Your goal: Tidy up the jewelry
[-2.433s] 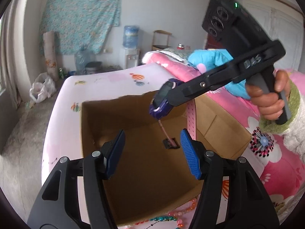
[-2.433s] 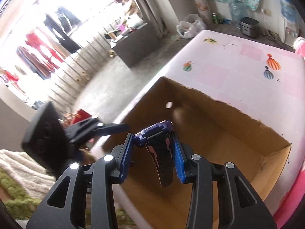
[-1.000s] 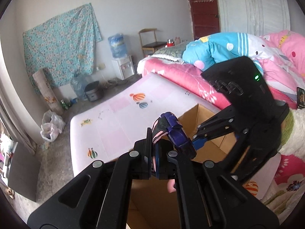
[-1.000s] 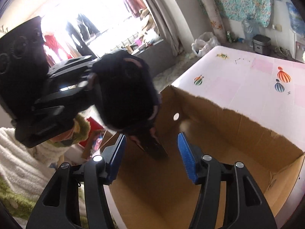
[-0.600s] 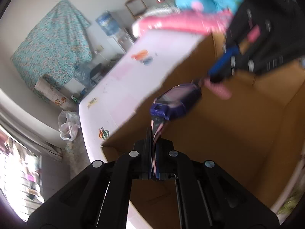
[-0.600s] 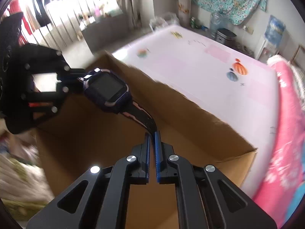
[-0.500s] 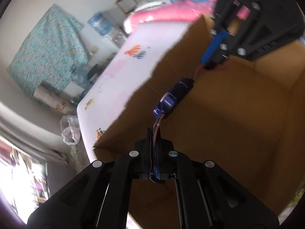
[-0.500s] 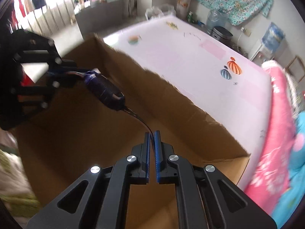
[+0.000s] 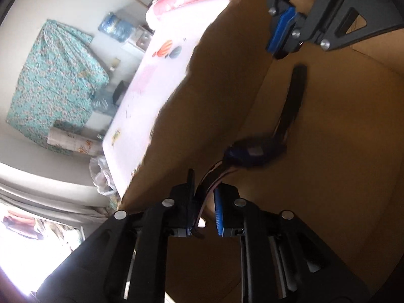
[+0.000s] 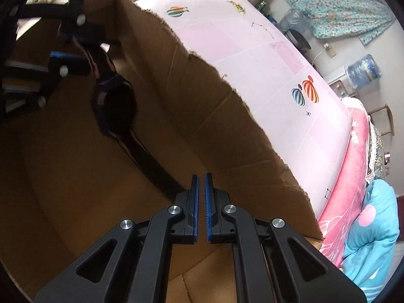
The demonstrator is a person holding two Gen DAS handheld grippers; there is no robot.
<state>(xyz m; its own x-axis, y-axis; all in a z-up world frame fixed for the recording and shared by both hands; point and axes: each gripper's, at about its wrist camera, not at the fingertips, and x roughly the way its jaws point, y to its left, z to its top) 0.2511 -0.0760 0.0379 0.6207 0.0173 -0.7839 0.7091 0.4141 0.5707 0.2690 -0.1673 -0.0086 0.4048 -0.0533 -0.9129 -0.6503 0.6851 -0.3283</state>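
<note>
Watch (image 9: 255, 151) lies stretched along the floor of the cardboard box (image 10: 227, 131), close against the box's long wall, and that lie is what the next move turns on. In the left wrist view its long axis runs from the left gripper (image 9: 203, 209) at about 6 o'clock up toward 1 o'clock, where the far strap end stops just short of the right gripper (image 9: 284, 40). We read the left gripper's jaws as opening: the near strap end is between them, against one pad only, so the grasp is letting go. In the right wrist view the right gripper (image 10: 201, 207) shows its jaws clenched with nothing between the pads; the dark strap passes just beside them toward 10 o'clock, up to the watch body. The left hand is thus the nearer one, with a strap end inside its jaws. Contents of the box: the watch only, as far as we can see. Our judgement: placing is nearly complete, and both grippers need to lift clear without snagging the straps.
</note>
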